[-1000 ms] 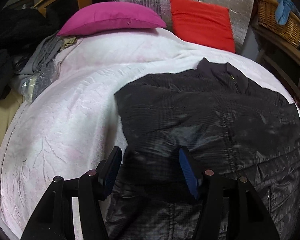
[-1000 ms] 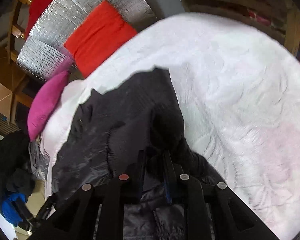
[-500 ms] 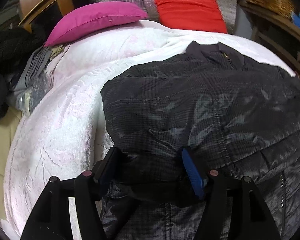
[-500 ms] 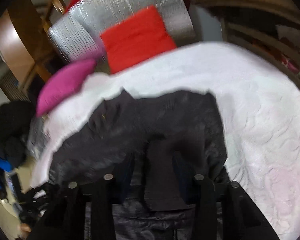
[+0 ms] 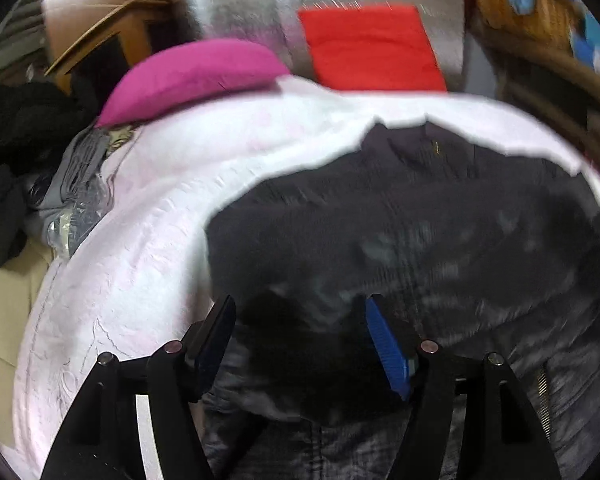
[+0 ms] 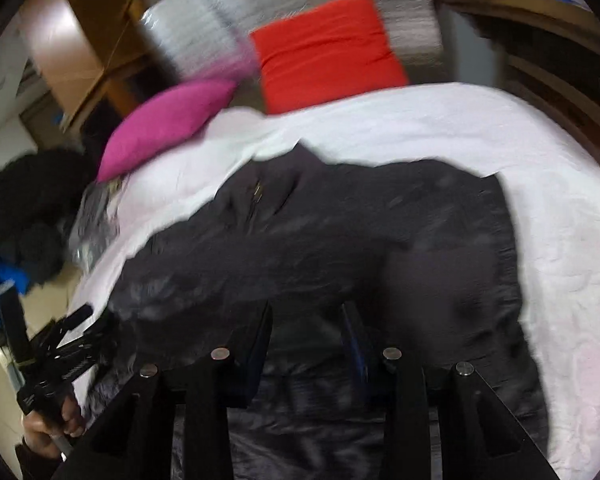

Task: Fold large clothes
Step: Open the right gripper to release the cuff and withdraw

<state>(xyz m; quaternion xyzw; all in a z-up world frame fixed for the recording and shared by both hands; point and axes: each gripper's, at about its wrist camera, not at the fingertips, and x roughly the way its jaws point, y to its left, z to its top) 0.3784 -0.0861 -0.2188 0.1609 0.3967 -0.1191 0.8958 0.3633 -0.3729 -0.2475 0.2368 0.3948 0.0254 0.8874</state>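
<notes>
A dark quilted jacket point(image 5: 440, 240) is lying on a bed's white cover point(image 5: 148, 248), collar pointing toward the pink pillow point(image 5: 196, 74) and red cushion point(image 5: 372, 48). Both sides appear turned in over the middle, so the folding is seemingly partway done; the lengthwise fold is apparently remaining. The left gripper point(image 5: 300, 340) and right gripper point(image 6: 306, 344) are both hovering spread over the hem, pinching nothing.

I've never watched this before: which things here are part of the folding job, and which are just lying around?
Part of the job:
jacket
left gripper
right gripper
bed

Lying about:
pink pillow
red cushion
grey clothes
basket
</notes>
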